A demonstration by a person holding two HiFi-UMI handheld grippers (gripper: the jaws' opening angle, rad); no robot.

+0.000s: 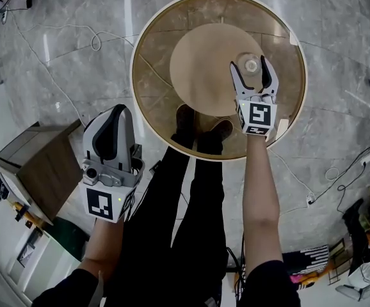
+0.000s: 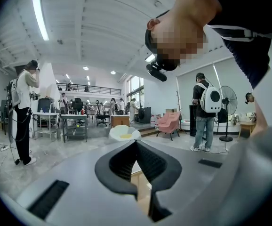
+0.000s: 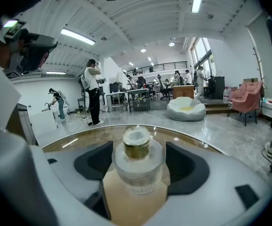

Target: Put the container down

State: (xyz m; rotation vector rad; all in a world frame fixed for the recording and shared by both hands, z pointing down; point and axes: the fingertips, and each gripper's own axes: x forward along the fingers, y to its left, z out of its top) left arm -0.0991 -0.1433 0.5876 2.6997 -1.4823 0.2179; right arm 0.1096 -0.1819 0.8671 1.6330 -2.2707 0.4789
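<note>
Grey marble floor [image 1: 57,56] spreads all round a round glass table [image 1: 148,37] with a tan disc under its middle. The work sits over the right part of that disc.

The container [image 1: 251,65] is a small clear jar with a gold cap. It stands upright, long axis straight up and cap on top, so the head view looks down onto the cap. It lies at the far end of my right gripper [image 1: 253,69], right between the fingertips, with my arm reaching in from the near edge of the table. My left gripper [image 1: 116,117] hangs off the table at my left side, well apart from the jar, so I judge this move belongs to the right one alone.

In the right gripper view the jar [image 3: 138,166] fills the gap between my jaws. They are spread just to its width, and each dark pad [image 3: 96,161] meets a side of the glass below the cap. I judge that I have hold of it. I cannot tell whether its base is on the glass or just above it.

In its own view my left gripper [image 2: 136,147] has its jaws drawn together at the tip, with nothing between them.
</note>
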